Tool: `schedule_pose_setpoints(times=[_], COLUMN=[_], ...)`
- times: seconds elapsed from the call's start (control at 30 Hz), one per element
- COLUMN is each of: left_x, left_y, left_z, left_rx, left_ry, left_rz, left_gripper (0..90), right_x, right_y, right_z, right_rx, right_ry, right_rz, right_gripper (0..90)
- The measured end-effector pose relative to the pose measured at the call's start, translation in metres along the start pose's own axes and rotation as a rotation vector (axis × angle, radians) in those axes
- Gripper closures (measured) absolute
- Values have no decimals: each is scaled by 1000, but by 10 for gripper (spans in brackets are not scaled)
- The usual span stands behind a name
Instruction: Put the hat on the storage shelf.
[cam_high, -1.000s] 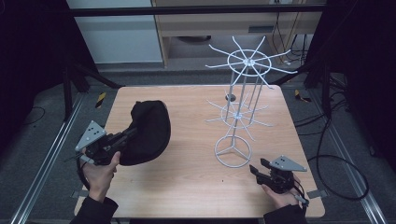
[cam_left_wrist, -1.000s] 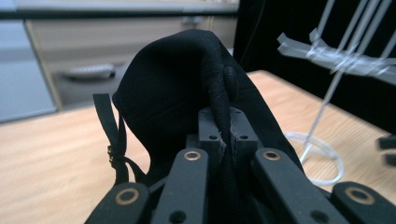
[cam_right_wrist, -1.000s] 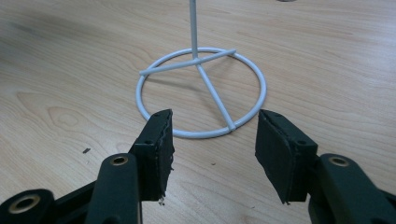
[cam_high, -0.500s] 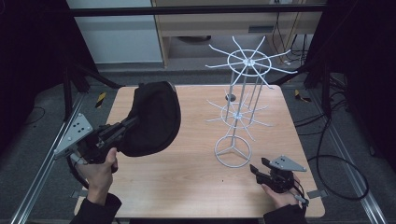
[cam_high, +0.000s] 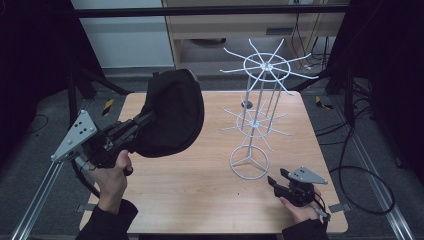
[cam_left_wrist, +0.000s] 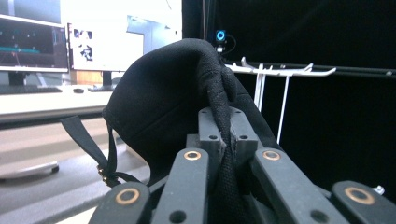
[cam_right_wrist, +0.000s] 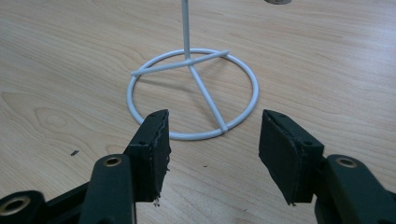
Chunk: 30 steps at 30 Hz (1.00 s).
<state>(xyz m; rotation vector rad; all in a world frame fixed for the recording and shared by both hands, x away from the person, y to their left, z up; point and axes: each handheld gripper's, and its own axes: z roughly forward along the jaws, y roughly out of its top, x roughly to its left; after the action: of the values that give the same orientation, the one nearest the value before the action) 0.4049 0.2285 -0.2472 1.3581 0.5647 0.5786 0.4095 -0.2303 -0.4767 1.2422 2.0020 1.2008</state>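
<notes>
The left hand-held gripper (cam_high: 137, 125) is clamped on a fold of the black cap (cam_high: 172, 112), holding it clear above the worktop (cam_high: 200, 195). Its own view shows what the high view cannot: the soft woven fabric pinched tight between the pads (cam_left_wrist: 211, 126), and a strap with a small buckle (cam_left_wrist: 100, 170) dangling to the left. The cap's far side is hidden behind its dome. The right hand-held gripper (cam_high: 274, 181) rests low with its jaws wide apart and nothing between them, having just been opening; straight ahead lies the ring base of the white wire rack (cam_right_wrist: 194, 95), its thin rod cut off at the top edge.
</notes>
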Motion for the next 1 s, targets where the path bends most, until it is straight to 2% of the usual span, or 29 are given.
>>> schedule_pose_setpoints(times=[0.23,0.4,0.7,1.0], left_x=[-7,-16,-29,-33], left_y=[17,26,31,30], left_z=[5,12,30,50], left_rx=[-62,-88,-102,-100], left_ry=[-23,-43,-81,-119], left_rz=[1,12,24,25], left_gripper=[859,859,859,859], right_x=[0,0,0,0], right_y=[0,0,0,-1], right_z=[1,1,0,1], right_rx=[0,-1,0,1], right_ry=[-5,-6,-2,-2], right_rz=[-11,-10,-8,-11], right_gripper=[433,432,431,431])
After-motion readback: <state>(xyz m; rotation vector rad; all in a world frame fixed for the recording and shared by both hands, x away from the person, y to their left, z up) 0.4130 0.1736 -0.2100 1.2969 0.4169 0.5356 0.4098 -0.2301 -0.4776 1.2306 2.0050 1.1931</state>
